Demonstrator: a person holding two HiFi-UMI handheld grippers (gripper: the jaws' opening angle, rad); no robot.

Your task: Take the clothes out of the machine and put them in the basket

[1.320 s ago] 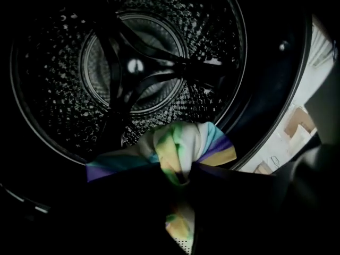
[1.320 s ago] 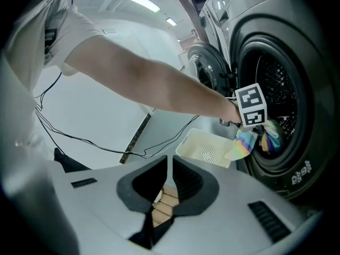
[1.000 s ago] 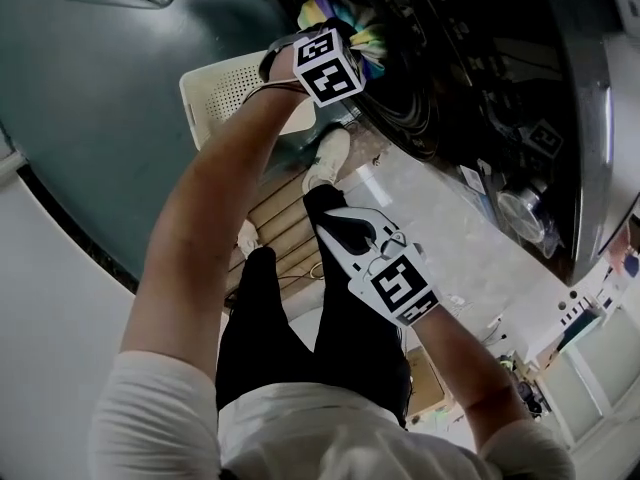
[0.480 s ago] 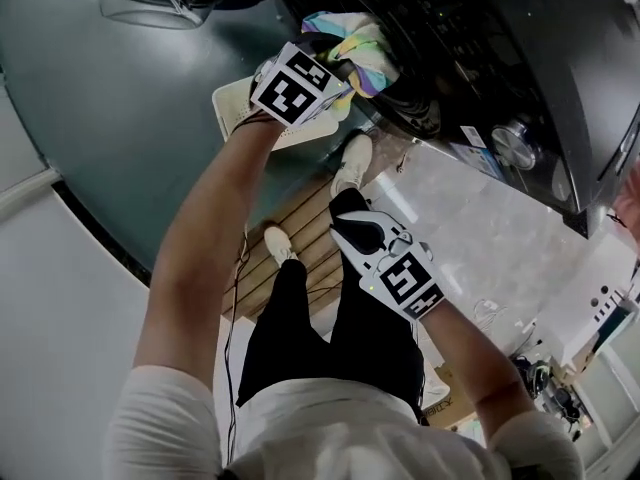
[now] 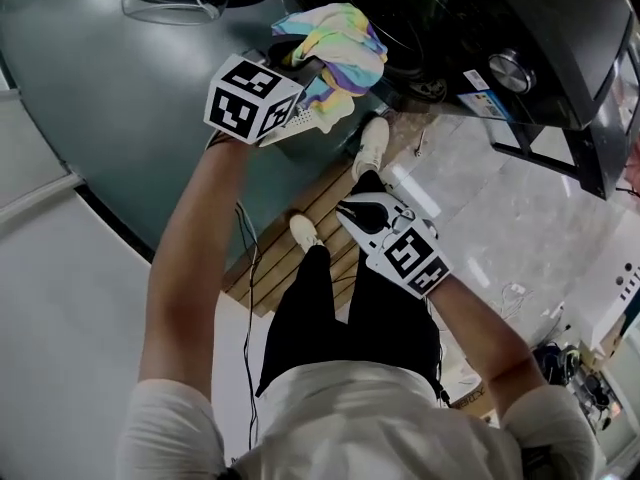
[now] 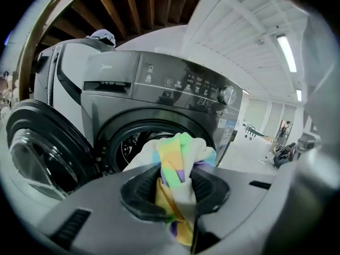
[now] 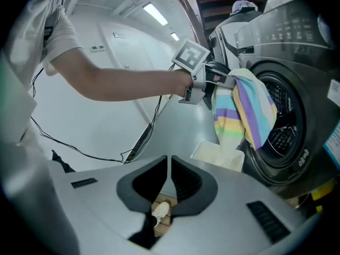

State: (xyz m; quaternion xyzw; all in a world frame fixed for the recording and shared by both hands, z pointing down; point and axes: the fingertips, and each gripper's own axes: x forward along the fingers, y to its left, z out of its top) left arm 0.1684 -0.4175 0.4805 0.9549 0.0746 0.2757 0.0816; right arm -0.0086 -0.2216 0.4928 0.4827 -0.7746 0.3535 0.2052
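While my left gripper pinches only a fold of the striped cloth just outside the machine's door rim, above the basket, and my right gripper sits closed and empty, I'd worry the cloth slips and misses.

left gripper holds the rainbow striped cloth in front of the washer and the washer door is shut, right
Not quite. The washer door stands open, swung out to the left of the drum opening; the left gripper view shows it. The rest holds: the left gripper is shut on the rainbow striped cloth in front of the washer.
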